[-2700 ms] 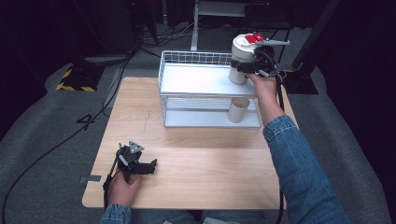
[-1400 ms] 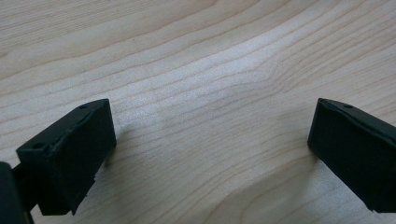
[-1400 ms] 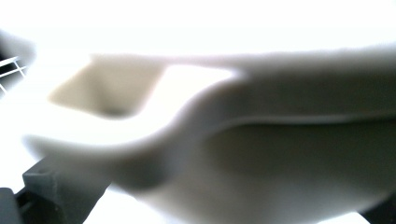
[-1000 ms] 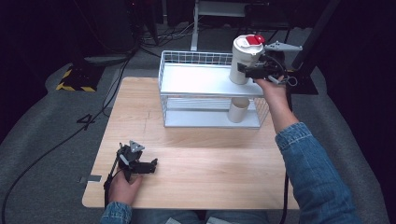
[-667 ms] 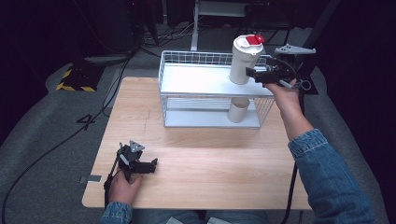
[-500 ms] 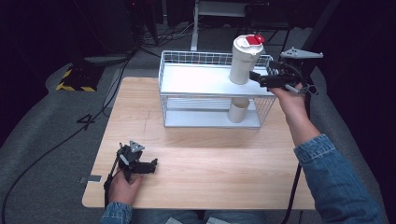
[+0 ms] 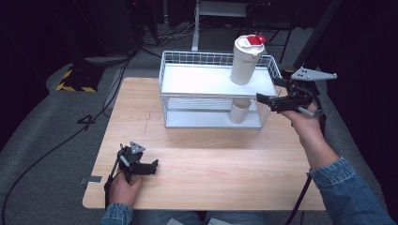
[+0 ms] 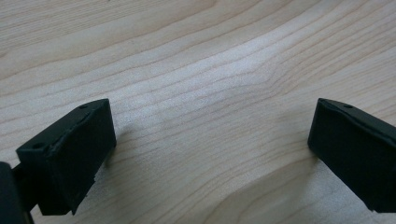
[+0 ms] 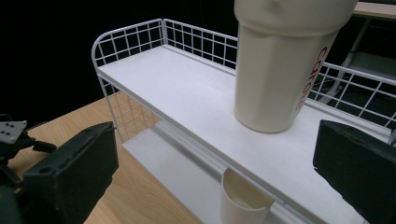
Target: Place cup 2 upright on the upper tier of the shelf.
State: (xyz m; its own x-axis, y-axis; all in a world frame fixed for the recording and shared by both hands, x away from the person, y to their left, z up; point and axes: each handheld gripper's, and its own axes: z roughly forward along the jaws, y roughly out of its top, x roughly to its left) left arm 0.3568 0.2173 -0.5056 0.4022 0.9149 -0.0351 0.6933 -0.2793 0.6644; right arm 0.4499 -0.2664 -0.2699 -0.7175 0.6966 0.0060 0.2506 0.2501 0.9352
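Writing: red letters run up the side of the tall cream cup (image 9: 285, 65); in the right gripper view they read roughly "calor", the rest cut off by the curve.
Cup lid: white with a red flip tab (image 7: 256, 39).
Right hand-held gripper (image 7: 277, 96): jaws spread wide, nothing between them, touching nothing; it hangs off the right end of the wire rack (image 7: 187, 63).
Tall cup's place: upright on the rack's top shelf (image 9: 187, 88), just ahead of the right hand-held gripper and between its jaw lines in that gripper's own view, but well clear of them.
Small cup (image 7: 239, 111): open-topped, on the lower shelf, below and ahead of the right hand-held gripper.
Left hand-held gripper (image 7: 152, 165): jaws wide apart, empty, resting low on the bare wooden worktop (image 8: 196, 70) near the person's edge, well apart from the rack.
Change from earlier: the right hand-held gripper was closed around the tall cup at the rack's top; it has since let go and drawn back to the right, leaving the cup standing on the shelf. The left hand-held gripper has not moved.
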